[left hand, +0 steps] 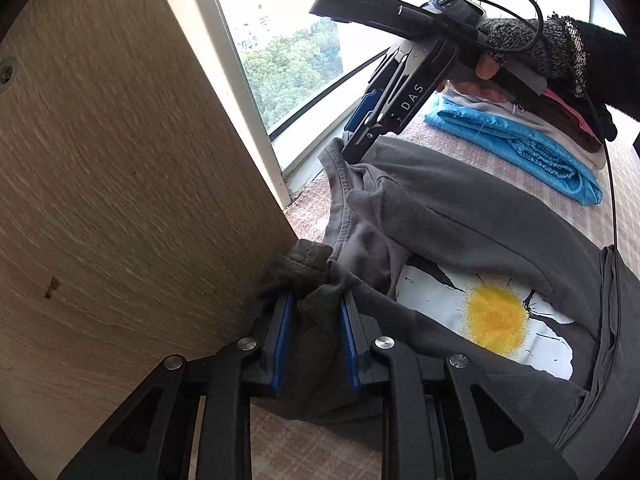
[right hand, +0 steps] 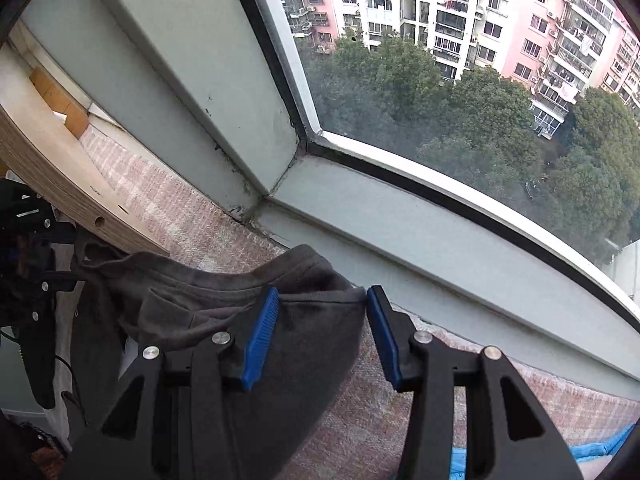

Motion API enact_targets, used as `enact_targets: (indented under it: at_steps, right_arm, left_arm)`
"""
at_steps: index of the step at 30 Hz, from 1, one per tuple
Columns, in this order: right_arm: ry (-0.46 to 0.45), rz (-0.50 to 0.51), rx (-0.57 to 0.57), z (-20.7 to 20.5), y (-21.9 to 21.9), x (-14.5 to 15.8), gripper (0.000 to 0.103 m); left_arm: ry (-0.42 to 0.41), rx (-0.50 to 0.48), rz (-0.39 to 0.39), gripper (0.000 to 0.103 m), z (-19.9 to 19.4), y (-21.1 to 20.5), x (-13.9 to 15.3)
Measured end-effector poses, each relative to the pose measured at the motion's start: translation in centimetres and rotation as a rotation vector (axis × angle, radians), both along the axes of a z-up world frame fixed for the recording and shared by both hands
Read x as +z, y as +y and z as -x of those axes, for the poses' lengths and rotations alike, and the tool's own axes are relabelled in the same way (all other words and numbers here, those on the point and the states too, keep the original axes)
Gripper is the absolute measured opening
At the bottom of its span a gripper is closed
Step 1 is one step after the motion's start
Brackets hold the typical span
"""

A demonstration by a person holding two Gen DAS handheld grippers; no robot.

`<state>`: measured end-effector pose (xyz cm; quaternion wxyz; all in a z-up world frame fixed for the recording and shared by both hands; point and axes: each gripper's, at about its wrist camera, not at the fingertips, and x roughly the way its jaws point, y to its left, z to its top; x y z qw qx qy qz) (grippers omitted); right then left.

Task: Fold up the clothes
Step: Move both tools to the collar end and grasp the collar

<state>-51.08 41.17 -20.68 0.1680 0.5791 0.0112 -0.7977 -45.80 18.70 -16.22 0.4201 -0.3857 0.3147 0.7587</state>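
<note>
Left claw (left hand: 316, 312): bottom centre of the left wrist view, jaws narrow, blue pads (left hand: 283, 340) on either side of a bunched dark fold of the grey T-shirt (left hand: 460, 216); whether the pads actually press the cloth cannot be told.

Grey T-shirt: spread across the lower right and centre of that view on a pinkish checked cover (left hand: 304, 436); white print with a yellow spot (left hand: 496, 320) facing up, neckline toward frame centre.

Wooden panel (left hand: 120, 160): fills the left half of the left wrist view, its lower edge just beside the gripped fold.

Right claw (right hand: 320, 332): bottom centre of the right wrist view, jaws standing moderately apart with the shirt's grey edge (right hand: 304, 320) lying between the blue pads; the left pad overlaps the cloth, the right pad sits at its hem. No firm clamp visible.

Gloved hand (left hand: 532, 52): upper right of the left wrist view, holding the right claw's handle.

Blue folded garment (left hand: 520, 152): right of that view, beyond the shirt, in a pile of clothes.

Window (right hand: 460, 80): upper portion of the right wrist view, with trees and apartment blocks outside.
</note>
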Motion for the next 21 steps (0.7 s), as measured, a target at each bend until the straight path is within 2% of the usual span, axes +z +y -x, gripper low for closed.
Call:
enact_targets:
  at_steps: [6, 11, 16, 19, 21]
  right_arm:
    - [0.006, -0.011, 0.023, -0.1, -0.3, -1.1, 0.046]
    - [0.01, 0.023, 0.03, -0.4, -0.2, -1.2, 0.046]
    - [0.03, -0.011, 0.074, -1.3, -0.6, -1.0, 0.036]
    - [0.031, -0.024, 0.082, -1.4, -0.8, -0.9, 0.032]
    - [0.029, -0.028, 0.082, -1.6, -0.9, -0.9, 0.029]
  left_arm:
    - [0.014, -0.01, 0.017, 0.019, -0.2, 0.3, -0.4]
    - [0.054, 0.001, -0.016, 0.031, -0.4, -0.2, 0.1]
    - [0.084, 0.002, 0.013, 0.031, -0.7, 0.2, -0.1]
    - [0.136, -0.003, -0.002, 0.033, -1.3, 0.0, 0.7]
    - [0.136, 0.004, -0.004, 0.034, -1.0, -0.1, 0.7]
